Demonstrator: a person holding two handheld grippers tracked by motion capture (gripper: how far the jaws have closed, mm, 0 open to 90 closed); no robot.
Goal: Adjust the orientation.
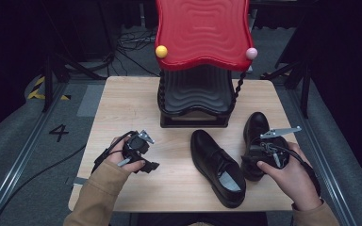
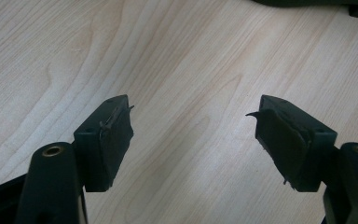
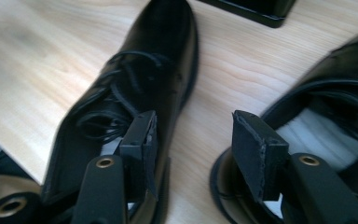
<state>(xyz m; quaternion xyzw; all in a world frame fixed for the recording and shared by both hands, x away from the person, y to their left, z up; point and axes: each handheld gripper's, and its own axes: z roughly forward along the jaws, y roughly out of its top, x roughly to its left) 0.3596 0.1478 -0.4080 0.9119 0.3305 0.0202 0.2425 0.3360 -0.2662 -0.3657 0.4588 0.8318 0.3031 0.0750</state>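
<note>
Wood table [image 1: 122, 106] w/ 2 black shoes [image 1: 217, 167], shoe rack [image 1: 195, 101]; dark room.

You have two black lace-up shoes [image 1: 217, 167] [image 1: 254, 141] upright, side by side, near the table's front right.

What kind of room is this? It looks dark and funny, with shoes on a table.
Probably a lab or studio for recording hand tasks, not a home. Dark curtains surround a small wooden table, cables lie on the grey floor, which bears a painted number 4, and black stands flank the table.
</note>
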